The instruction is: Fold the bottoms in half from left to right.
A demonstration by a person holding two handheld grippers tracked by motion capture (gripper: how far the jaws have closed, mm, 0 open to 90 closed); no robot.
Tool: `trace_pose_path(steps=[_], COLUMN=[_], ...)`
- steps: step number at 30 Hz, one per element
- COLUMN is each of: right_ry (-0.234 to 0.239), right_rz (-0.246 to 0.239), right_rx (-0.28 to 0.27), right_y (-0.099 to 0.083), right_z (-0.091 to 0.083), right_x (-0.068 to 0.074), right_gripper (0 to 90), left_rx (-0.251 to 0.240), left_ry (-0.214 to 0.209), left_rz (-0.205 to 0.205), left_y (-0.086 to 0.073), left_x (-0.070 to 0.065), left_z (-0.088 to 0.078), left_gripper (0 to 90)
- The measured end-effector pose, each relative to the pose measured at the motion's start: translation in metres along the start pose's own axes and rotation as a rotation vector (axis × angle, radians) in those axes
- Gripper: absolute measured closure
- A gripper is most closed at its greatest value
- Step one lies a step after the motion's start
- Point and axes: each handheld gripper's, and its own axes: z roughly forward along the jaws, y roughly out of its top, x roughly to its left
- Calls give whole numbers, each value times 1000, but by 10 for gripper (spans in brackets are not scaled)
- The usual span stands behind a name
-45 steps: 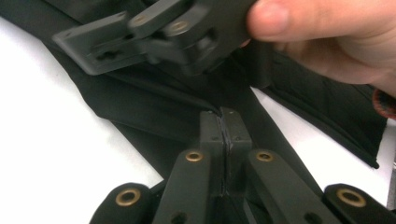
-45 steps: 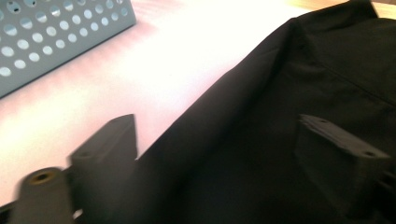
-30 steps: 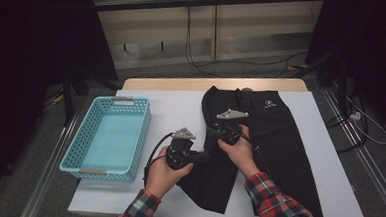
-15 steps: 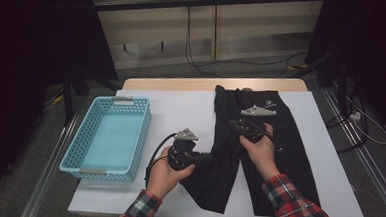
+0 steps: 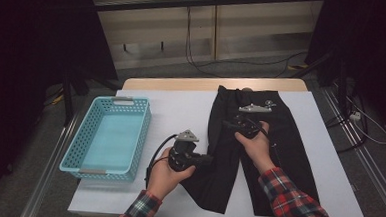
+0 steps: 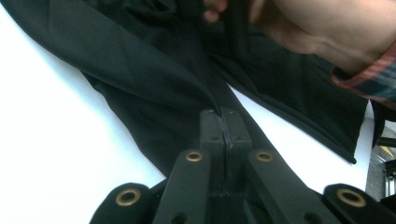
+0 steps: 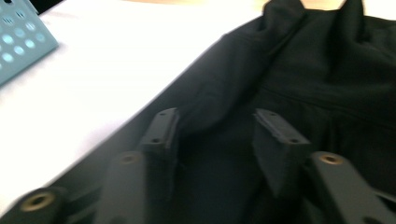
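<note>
Pinching a fold of the trousers [image 5: 284,143], left tool [image 6: 222,122] is clamped tight; right tool [image 7: 217,123] has just been opening, cloth between its jaws unpressed. Trousers lie flat on table [image 5: 181,108]: soft, light, floppy; grip at hem or waistband.

Two hand-held grippers, black: left gripper [image 5: 204,160] and right gripper [image 5: 228,124], each topped by a grey three-cornered plate and trailing a black cable. Jaw arms carry brass-coloured rivets. Sleeves [image 5: 296,201]: red, navy and white plaid flannel.
</note>
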Motion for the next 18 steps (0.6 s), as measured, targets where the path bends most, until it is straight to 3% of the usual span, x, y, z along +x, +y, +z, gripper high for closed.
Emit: trace_pose_path(steps=[4,9,11,13,16,18], right_ry=[17,5,-17,-18,-67,-103], right_rz=[31,32,21,-9,-71,-90], right_rx=[25,26,27,40,49,73], right_y=[3,5,9,12,14,15], right_z=[11,19,21,24,30,36], right_x=[4,7,8,10,13,13], right_gripper=[360,388,374,422,483,469], left_rx=[-9,20,22,25,24,22], left_ry=[2,3,4,1,-3,-7], left_rz=[9,8,4,10,13,14], left_y=[1,-3,-4,-3,-2,-2], left_x=[0,2,3,2,1,0], left_z=[-2,3,5,5,5,5], left_gripper=[895,894,894,894,894,894])
